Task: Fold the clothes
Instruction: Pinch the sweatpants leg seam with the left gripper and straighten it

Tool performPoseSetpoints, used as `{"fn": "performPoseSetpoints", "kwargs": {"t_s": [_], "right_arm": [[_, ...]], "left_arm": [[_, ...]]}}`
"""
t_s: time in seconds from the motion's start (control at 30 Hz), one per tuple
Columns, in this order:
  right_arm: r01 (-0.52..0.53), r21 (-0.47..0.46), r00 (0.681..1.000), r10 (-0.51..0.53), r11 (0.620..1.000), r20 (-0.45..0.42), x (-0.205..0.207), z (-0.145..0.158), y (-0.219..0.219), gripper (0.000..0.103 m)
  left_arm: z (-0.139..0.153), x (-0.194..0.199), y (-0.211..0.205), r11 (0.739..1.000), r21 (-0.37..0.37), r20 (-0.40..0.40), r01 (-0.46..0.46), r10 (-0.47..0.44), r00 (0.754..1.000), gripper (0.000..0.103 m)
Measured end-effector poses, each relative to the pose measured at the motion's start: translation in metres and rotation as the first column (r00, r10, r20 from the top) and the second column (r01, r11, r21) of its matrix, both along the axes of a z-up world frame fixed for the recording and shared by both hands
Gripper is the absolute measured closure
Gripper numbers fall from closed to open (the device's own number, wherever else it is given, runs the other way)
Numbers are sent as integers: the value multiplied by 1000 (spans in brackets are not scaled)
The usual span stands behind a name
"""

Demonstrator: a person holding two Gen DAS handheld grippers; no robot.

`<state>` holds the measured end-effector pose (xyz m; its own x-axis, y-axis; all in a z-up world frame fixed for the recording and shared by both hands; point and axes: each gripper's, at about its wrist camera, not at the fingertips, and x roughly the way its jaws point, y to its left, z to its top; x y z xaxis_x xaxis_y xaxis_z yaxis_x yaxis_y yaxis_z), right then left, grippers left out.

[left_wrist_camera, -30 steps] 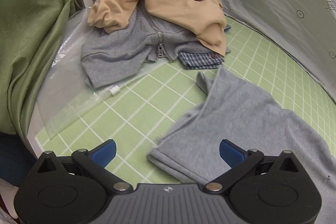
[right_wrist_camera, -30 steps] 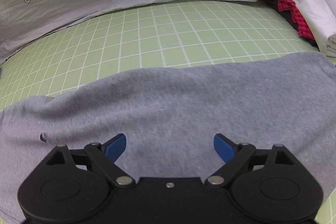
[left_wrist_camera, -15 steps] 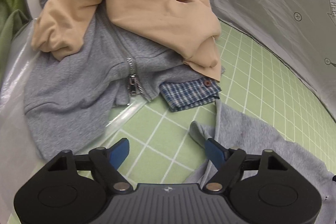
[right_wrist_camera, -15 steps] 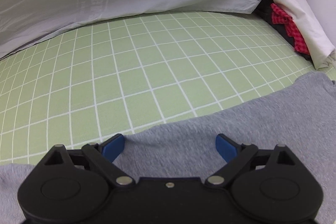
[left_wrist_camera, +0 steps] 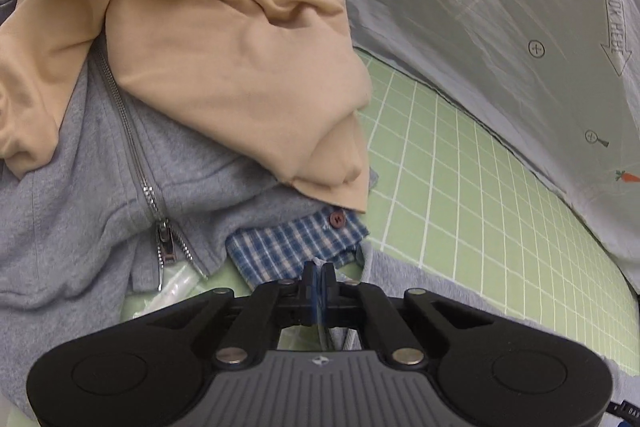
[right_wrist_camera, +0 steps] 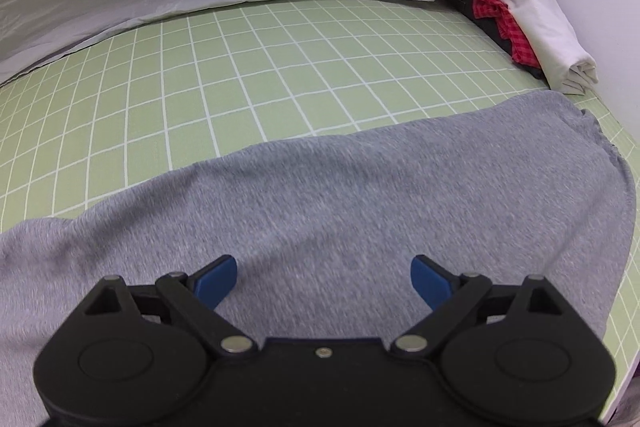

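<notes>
Left gripper (left_wrist_camera: pixel 318 277) pinched tight on the grey garment's (right_wrist_camera: pixel 320 211) corner, right beside the clothes pile (left_wrist_camera: pixel 192 75). Right gripper (right_wrist_camera: pixel 324 277) hovers over the garment, jaws wide apart, on the green mat (right_wrist_camera: pixel 260 59).

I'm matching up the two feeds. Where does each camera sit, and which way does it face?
Left wrist: on the left gripper, shut on an edge of the grey garment, facing a clothes pile.
Right wrist: on the open right gripper, low over that garment, facing the folded stack.
Shared: garment, green grid mat, carrot-print sheet.
</notes>
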<state>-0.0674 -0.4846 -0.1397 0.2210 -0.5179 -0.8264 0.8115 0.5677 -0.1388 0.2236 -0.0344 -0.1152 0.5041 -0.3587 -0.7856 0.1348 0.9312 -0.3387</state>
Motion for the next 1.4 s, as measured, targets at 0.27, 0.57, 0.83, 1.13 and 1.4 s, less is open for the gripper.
{"fn": "performPoseSetpoints", "kwargs": {"t_s": [0.27,0.57,0.83,1.13,1.4], "right_arm": [[2,21,1000,-3,1000,29,-18,5,11,9],[-50,48,998,48,998,48,-36,0,39,9],[-135,42,990,133,990,48,-60,2,67,8],[-204,33,979,203,978,31,-84,4,90,8],[-211,52,977,209,976,27,-95,1,92,8]], "left_arm": [[6,-19,5,998,62,-19,-24,25,999,78],[-4,-114,30,995,92,-123,-32,43,992,78],[-9,-157,22,992,122,-92,13,-1,996,79],[10,-180,36,994,98,-4,-52,53,999,102],[-2,-204,65,990,61,-92,-126,131,987,98]]}}
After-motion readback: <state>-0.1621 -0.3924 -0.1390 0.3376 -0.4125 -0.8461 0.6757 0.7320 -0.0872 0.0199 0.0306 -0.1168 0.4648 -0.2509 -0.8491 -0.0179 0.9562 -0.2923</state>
